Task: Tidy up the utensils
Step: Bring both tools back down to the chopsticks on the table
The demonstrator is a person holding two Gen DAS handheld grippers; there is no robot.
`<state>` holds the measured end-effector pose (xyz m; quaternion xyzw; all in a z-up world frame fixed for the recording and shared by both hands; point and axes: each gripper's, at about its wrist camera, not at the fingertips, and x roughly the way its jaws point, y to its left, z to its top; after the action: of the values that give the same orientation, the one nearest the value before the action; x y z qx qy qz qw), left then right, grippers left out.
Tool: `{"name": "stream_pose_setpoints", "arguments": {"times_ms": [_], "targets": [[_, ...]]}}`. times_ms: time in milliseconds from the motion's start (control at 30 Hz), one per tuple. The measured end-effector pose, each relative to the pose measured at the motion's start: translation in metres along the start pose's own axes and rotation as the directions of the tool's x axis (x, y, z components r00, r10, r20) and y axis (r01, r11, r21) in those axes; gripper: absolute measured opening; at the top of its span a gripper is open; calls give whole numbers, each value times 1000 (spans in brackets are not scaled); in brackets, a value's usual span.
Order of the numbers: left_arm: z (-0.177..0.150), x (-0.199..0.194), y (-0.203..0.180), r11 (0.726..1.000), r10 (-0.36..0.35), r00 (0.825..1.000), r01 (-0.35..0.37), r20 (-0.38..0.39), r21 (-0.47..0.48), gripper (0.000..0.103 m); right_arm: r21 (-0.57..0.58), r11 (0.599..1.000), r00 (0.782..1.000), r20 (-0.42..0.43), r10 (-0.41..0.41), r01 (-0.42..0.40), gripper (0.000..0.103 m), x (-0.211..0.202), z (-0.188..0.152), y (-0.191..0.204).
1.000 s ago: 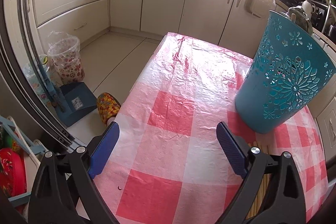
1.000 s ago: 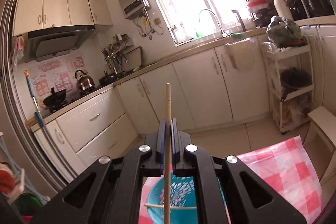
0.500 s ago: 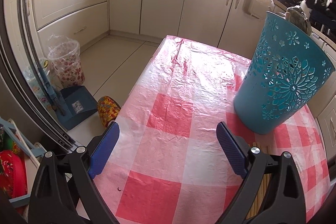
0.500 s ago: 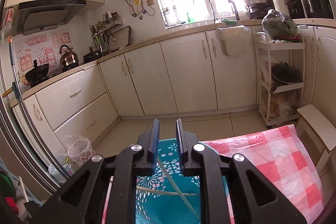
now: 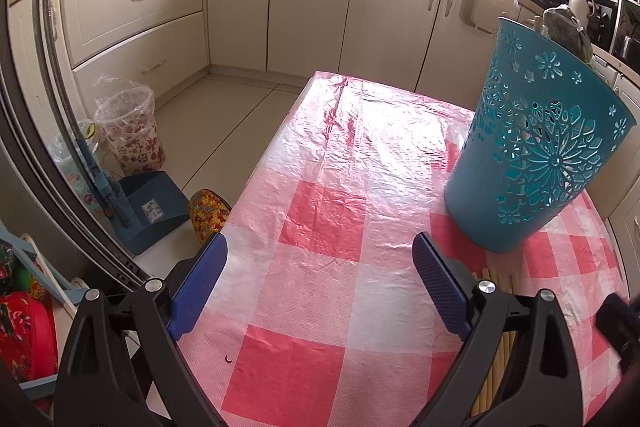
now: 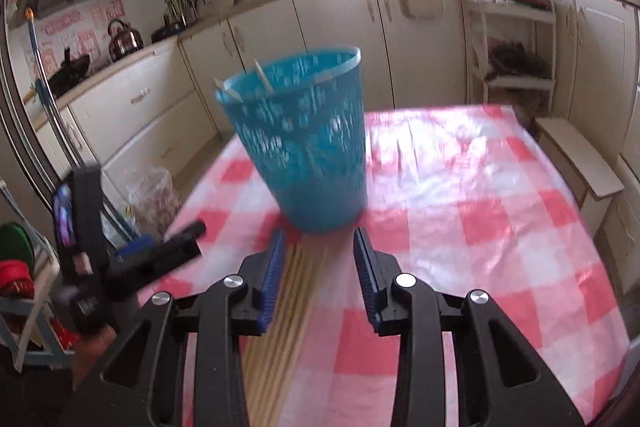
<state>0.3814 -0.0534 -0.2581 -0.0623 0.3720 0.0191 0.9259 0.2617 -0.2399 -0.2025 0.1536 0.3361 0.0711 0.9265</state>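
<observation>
**Chopsticks on the checked cloth, blue basket waiting**

At the far left of the left wrist view, a dustpan (image 5: pixel 150 211) and a plastic-lined bin (image 5: pixel 130 131) stand on the kitchen floor beside the counter (image 5: pixel 320 219), which wears a red-and-white checked cloth. The left tool (image 5: pixel 320 279) hangs over the cloth with its blue pads spread wide and nothing between them. Further right, the blue perforated basket (image 5: pixel 536 163) stands upright on the counter, and just in front of it a bundle of wooden chopsticks (image 5: pixel 502 343) lies flat, partly hidden behind the left tool's right finger.

In the right wrist view, which is blurred, the right tool (image 6: pixel 320 275) is over the near end of the bundle, its jaws opening and gripping nothing; the chopsticks run beneath its left pad. Several chopsticks already lean inside the basket.
</observation>
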Motion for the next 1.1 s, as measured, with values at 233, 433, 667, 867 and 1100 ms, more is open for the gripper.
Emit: {"name": "stream_pose_setpoints", "arguments": {"times_ms": [233,433,667,867,1100], "targets": [[0,0,-1,1000,4,1000,-4,-1,5,90,-8,999,995,-93,-32,31,30,46,-5,7],[0,0,1,1000,-2,1000,2,-1,4,91,-75,993,986,-132,-102,93,22,69,-12,14],[0,1,0,1000,-2,1000,2,-3,12,91,-148,984,980,-155,-123,100,9,67,-13,8],[-2,7,-18,993,-39,995,48,-91,109,92,-141,987,981,-169,-101,77,7,51,-17,-25],[-29,-2,-57,966,-17,984,61,-176,250,92,-80,996,986,-158,-51,39,7,46,-18,-36]]}}
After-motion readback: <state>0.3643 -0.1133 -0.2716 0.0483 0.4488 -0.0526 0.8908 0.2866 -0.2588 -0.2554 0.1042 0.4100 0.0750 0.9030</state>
